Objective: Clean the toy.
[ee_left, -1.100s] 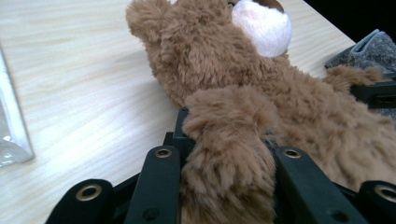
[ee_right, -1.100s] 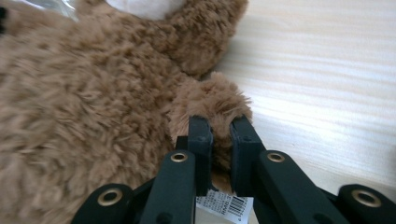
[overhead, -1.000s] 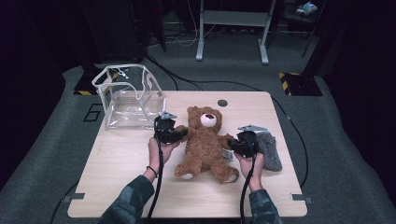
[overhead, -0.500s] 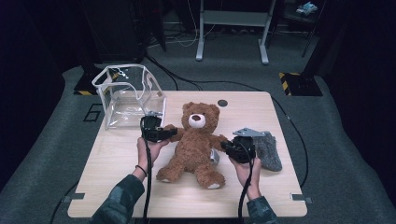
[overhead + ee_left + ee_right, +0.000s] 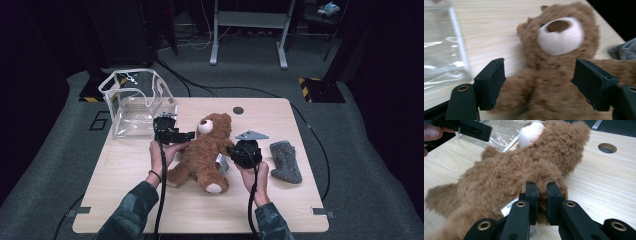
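Blurred in the left gripper view: teddy bear [image 5: 554,75], legs cut off below. Clear container [image 5: 441,47] cropped at left. Printing on bear's white tag [image 5: 507,208] unreadable.

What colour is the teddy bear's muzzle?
White, around a brown nose; the muzzle shows best in the left gripper view.

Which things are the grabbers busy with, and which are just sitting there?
Busy with:
- teddy bear: the right gripper is pinched on its arm, the left gripper is open around its other arm.

Just sitting there:
- clear plastic box, near the left gripper but untouched
- grey sock
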`<state>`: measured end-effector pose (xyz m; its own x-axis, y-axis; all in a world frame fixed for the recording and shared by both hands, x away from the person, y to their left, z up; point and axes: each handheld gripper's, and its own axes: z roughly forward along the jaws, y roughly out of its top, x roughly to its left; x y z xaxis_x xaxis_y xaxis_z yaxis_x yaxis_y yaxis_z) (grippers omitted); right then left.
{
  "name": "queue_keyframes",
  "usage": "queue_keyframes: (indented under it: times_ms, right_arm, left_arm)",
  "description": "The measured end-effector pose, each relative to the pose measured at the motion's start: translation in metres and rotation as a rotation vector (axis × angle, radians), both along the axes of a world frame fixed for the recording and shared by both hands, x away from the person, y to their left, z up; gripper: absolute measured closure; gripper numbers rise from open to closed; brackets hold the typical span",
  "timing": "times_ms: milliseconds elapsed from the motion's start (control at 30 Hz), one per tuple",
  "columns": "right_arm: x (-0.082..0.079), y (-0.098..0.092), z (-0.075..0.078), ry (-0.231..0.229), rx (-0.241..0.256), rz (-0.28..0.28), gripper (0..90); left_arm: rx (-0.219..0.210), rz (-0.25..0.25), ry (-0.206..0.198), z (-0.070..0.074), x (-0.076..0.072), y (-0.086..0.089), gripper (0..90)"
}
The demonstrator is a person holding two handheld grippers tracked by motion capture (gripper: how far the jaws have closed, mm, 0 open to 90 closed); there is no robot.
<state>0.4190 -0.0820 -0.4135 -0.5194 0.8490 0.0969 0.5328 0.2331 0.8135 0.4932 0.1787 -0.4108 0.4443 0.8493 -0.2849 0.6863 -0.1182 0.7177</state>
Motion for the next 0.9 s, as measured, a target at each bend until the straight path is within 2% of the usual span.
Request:
queue_keyframes:
  times_ms: [67,133,233,267,333,367,400,433,467,500,567,600,667,767,800,867,900]
  right_arm:
    - [0.001,0.000,-0.001,-0.001,0.000,-0.002,82.9]
    - [0.003,-0.002,-0.002,0.004,0.000,-0.007,82.9]
    - [0.005,-0.005,-0.003,0.012,-0.002,-0.012,82.8]
    - [0.005,-0.007,-0.004,0.013,-0.006,-0.010,82.7]
    - [0.006,-0.010,-0.004,0.019,-0.009,-0.013,82.7]
    - [0.006,-0.011,-0.005,0.017,-0.006,-0.015,82.7]
    - [0.007,-0.012,-0.006,0.021,-0.001,-0.019,82.7]
    - [0.007,-0.014,-0.006,0.027,-0.006,-0.017,82.7]
    - [0.007,-0.015,-0.008,0.026,-0.008,-0.015,82.7]
    - [0.007,-0.016,-0.009,0.028,-0.007,-0.014,82.7]
    - [0.007,-0.018,-0.011,0.031,-0.014,-0.017,82.6]
    - [0.008,-0.018,-0.012,0.033,-0.004,-0.021,82.6]
    - [0.009,-0.021,-0.013,0.036,-0.014,-0.023,82.6]
    - [0.010,-0.024,-0.017,0.045,-0.015,-0.029,82.2]
    - [0.010,-0.024,-0.018,0.048,-0.015,-0.031,81.8]
    - [0.011,-0.026,-0.021,0.054,-0.016,-0.042,78.6]
    - [0.011,-0.028,-0.022,0.060,-0.014,-0.047,74.2]
  left_arm:
    - [-0.002,-0.028,0.020,-0.003,0.005,-0.010,19.6]
    - [0.006,-0.061,0.069,-0.010,0.013,-0.022,16.5]
    - [-0.006,-0.096,0.118,-0.018,0.026,-0.035,15.0]
    - [0.000,-0.125,0.141,-0.019,0.030,-0.039,14.9]
    - [0.014,-0.138,0.165,-0.021,0.037,-0.047,14.2]
    - [0.035,-0.160,0.184,-0.023,0.041,-0.051,14.3]
    - [0.035,-0.165,0.207,-0.025,0.045,-0.053,13.6]
    - [0.050,-0.170,0.211,-0.026,0.049,-0.056,13.3]
    - [0.085,-0.187,0.227,-0.027,0.052,-0.058,13.2]
    - [0.080,-0.182,0.243,-0.030,0.054,-0.062,12.1]
    - [0.098,-0.189,0.252,-0.034,0.058,-0.065,11.6]
    - [0.088,-0.183,0.259,-0.037,0.059,-0.066,11.7]
    - [0.096,-0.202,0.269,-0.041,0.059,-0.068,13.7]
    - [0.097,-0.213,0.268,-0.045,0.058,-0.072,15.5]
    - [0.091,-0.202,0.268,-0.047,0.056,-0.074,15.8]
    - [0.088,-0.211,0.268,-0.049,0.054,-0.076,20.7]
    - [0.094,-0.215,0.260,-0.049,0.053,-0.076,23.6]
